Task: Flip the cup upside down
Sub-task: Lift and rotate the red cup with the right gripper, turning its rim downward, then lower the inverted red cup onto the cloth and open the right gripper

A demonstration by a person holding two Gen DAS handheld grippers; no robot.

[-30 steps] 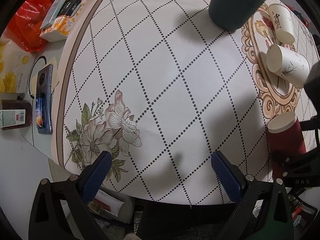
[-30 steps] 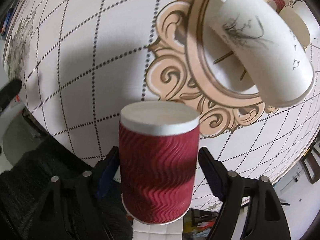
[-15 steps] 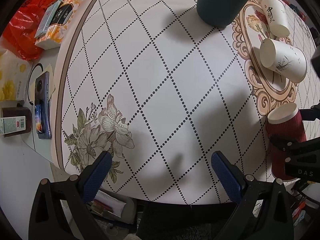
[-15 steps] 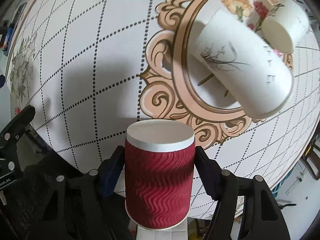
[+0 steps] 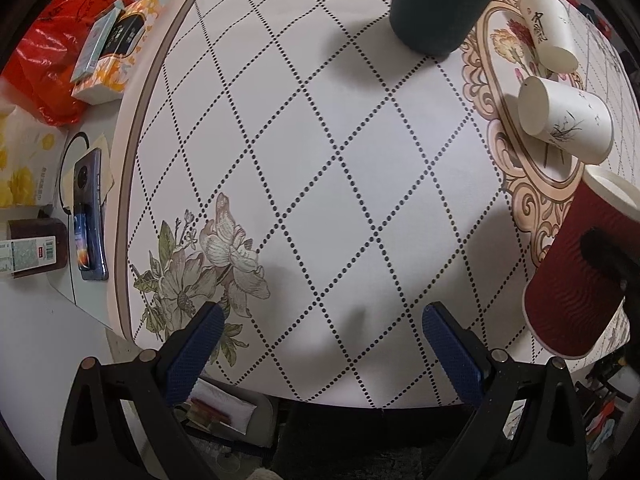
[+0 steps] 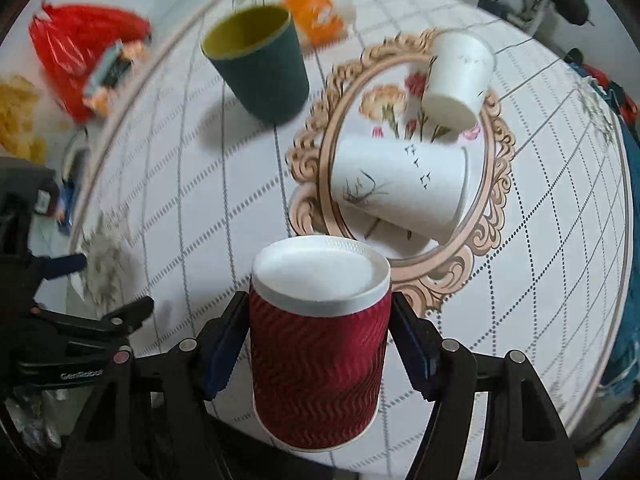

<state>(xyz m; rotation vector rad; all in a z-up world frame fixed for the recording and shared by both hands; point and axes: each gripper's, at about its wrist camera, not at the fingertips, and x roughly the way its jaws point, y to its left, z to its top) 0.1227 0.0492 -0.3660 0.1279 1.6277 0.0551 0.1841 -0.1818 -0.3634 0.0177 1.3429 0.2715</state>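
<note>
Two grippers over a patterned counter (image 5: 320, 160), one holding a cup.
At the left, the left gripper (image 5: 322, 346) hovers with jaws spread and empty above the counter's near edge; a dark green cup (image 5: 436, 4) stands upright farther back, two white paper cups (image 6: 400, 188) lie on their sides, and at the right the right gripper (image 6: 318, 344) has its jaws pinching the red ripple-wall paper cup (image 6: 320, 344), lifted and tilted above the counter's near right edge.
</note>
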